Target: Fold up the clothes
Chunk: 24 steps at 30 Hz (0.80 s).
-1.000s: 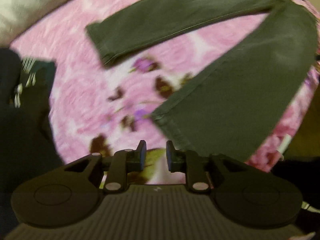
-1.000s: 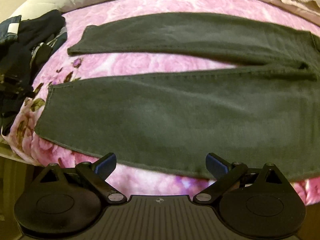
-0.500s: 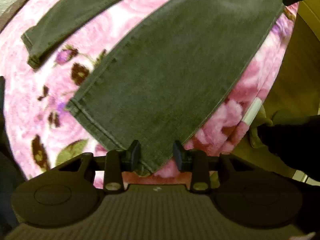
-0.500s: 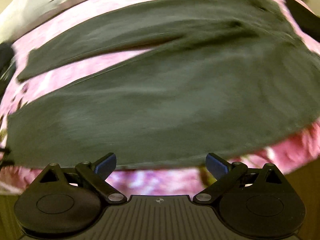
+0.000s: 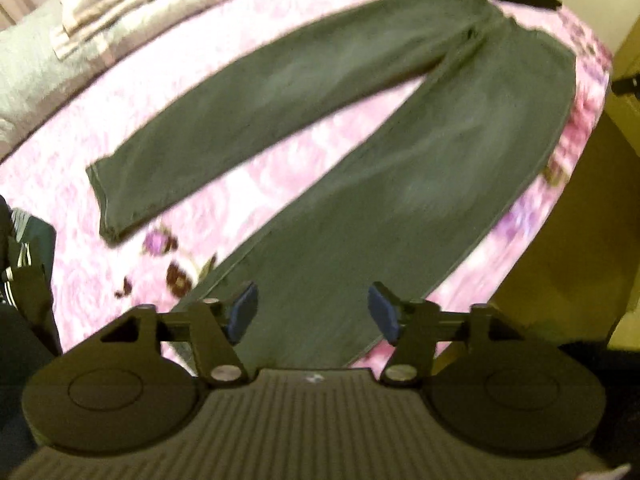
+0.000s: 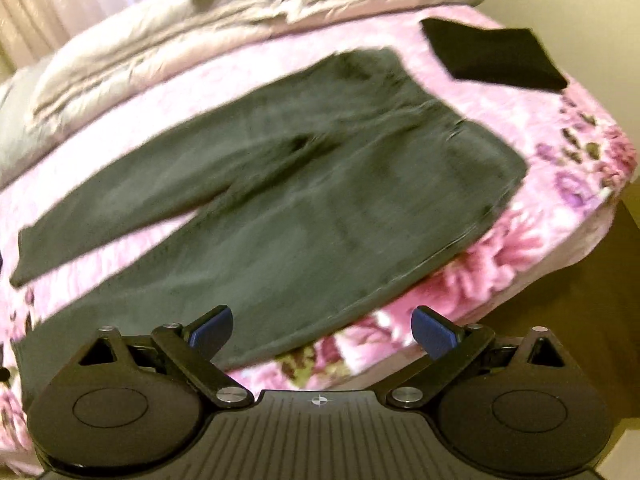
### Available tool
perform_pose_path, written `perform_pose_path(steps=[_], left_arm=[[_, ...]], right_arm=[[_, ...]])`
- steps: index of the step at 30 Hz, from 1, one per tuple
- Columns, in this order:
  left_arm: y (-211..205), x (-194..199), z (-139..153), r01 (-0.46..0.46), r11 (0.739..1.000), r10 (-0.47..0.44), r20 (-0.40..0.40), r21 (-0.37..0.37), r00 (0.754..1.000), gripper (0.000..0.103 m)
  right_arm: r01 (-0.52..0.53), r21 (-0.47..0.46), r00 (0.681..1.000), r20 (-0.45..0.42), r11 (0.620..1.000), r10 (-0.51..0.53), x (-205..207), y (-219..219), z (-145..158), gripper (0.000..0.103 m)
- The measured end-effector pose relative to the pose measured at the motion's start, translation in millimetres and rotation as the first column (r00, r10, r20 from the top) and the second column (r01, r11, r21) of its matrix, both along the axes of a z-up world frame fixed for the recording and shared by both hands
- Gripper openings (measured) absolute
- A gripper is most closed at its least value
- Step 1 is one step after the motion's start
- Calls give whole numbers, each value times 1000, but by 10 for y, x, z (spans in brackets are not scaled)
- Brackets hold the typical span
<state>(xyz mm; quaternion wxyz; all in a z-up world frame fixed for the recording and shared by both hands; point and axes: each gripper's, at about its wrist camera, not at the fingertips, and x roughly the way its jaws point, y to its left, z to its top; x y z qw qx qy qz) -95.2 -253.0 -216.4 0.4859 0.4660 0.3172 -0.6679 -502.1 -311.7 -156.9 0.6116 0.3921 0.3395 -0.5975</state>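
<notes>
Dark grey-green trousers (image 5: pixel 400 184) lie spread flat on a pink floral bedspread (image 5: pixel 280 168), legs apart in a V. In the right wrist view the trousers (image 6: pixel 304 216) show with the waist toward the right. My left gripper (image 5: pixel 312 312) is open and empty, just above the hem end of the near leg. My right gripper (image 6: pixel 322 332) is open and empty, over the near edge of the near leg, close to the bed's edge.
A folded black garment (image 6: pixel 496 56) lies on the bedspread beyond the waistband. Crumpled beige bedding (image 6: pixel 200 40) is piled along the far side. Dark clothes (image 5: pixel 24 264) sit at the left. The bed's edge (image 6: pixel 520 280) drops off to a yellowish floor at the right.
My left gripper has opened wide from a narrow gap and pulled back, so both legs show. My right gripper stayed open and swung its view toward the waist end.
</notes>
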Motion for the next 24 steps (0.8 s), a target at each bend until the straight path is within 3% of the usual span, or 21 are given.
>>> perform_pose_path(steps=[6,13,19,24], left_arm=[[-45,-405,343,-69,995,68,-8,-69,998,85],[70,-797,670,-214,973,213,-21,-91,977,91],[268,-850,812,-373,924,372,-24,-84,928,91],[466,-841,836,-427,902,427,-23,-59,904,92]], right_arm=[[-65,-9,998,-6,998,65,-298,-163,311,98],[-193,13,980,-47,981,194,-698,-452,569,99],[-256,30,966,-23,966,257,-885,-485,569,99],[-311,42,949,-46,949,313,-867,-364,526,99]])
